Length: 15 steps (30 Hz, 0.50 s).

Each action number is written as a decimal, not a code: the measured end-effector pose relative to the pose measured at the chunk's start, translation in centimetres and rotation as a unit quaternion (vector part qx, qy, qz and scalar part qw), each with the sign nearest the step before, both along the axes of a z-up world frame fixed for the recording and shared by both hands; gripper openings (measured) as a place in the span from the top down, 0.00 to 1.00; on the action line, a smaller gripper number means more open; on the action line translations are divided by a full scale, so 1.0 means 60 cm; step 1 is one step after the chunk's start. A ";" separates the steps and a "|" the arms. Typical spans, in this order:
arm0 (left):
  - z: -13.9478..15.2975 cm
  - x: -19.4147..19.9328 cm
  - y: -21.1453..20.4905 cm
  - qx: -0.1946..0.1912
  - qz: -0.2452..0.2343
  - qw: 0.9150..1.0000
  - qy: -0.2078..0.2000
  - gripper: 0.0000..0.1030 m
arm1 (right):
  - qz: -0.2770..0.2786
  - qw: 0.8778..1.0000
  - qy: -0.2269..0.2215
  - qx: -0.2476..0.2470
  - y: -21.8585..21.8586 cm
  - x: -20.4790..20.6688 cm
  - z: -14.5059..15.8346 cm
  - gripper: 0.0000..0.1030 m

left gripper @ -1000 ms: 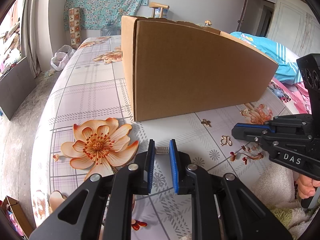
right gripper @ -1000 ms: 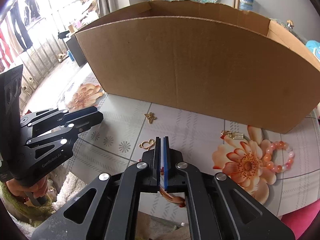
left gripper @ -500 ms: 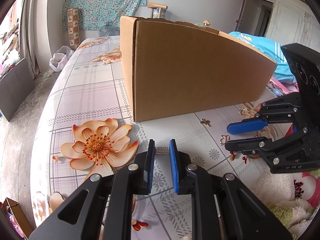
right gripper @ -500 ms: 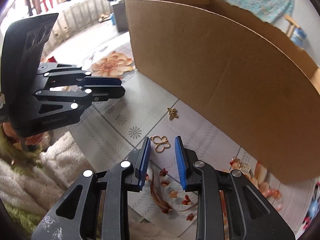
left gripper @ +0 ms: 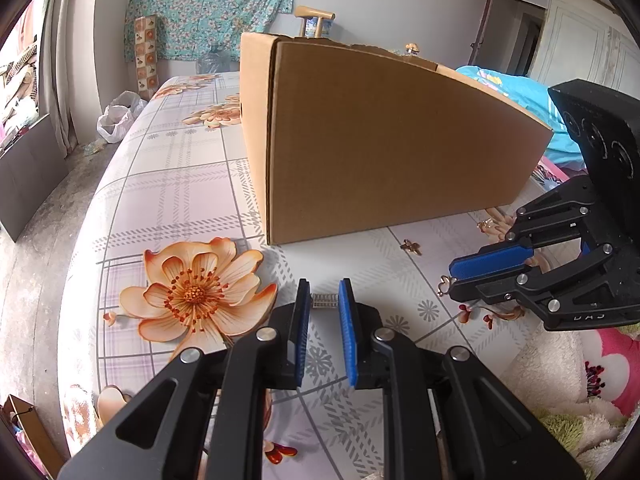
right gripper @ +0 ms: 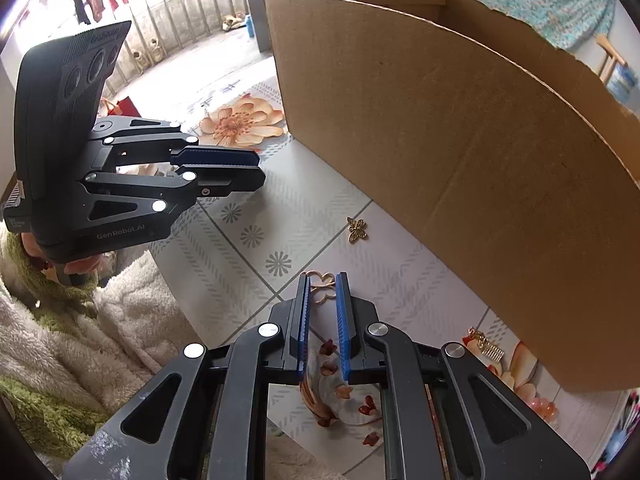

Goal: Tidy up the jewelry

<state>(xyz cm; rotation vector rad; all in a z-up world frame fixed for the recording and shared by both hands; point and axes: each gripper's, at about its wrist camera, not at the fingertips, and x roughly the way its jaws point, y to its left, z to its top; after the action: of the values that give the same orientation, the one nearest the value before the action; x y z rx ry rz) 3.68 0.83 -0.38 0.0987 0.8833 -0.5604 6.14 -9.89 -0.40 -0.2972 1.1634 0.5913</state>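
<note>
**Currently catalogued: two pieces between jaws, box not yet loaded**

Left gripper [left gripper: 325, 300]: jaws pinching a small silver comb clip [left gripper: 324, 301] at the tips, above the floral tablecloth [left gripper: 180, 184]. The piece spans the gap crosswise, so the grip is narrow.

Right gripper [right gripper: 322, 280]: pointing steeply down at the cloth. Its jaws have just been closing, and an open gold butterfly charm [right gripper: 323, 286] lies between the tips. Whether the pads already press on it cannot be told; a gap shows on either side lower down the pads.

Loose stock on the cloth:
- small solid gold butterfly [right gripper: 357, 229], apart from the right gripper, toward the box
- gold comb charm [right gripper: 489, 345], right of the right gripper, near the box wall
- pink beads [right gripper: 542, 406], partly hidden at the box's near corner

Destination, as judged: cardboard box [right gripper: 460, 160], open at the top, just behind all pieces. Its inside is not visible.

Handling notes for the step in hand, as judged:
- Thin flat wire; close fully on it before lifting, or it may slip out flat.
- Keep the tips low against the cloth so both pads catch the outline.
- Lift straight, clear the box wall, release inside.
- Keep the left grip firm meanwhile.
</note>
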 end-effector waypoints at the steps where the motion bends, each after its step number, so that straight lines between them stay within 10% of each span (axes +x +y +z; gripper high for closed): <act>1: 0.000 0.000 0.000 0.000 -0.001 1.000 0.000 0.86 | -0.003 1.000 -0.001 0.003 -0.007 0.001 0.004 1.00; 15: -0.004 0.002 0.003 -0.006 -0.004 1.000 -0.001 0.86 | -0.110 0.993 -0.011 0.050 -0.074 -0.027 0.028 0.98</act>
<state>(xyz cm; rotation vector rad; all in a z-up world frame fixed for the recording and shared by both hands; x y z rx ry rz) 3.80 0.99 -0.61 0.0927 0.8776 -0.5731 4.52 -14.31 1.29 -0.0879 1.1248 0.4485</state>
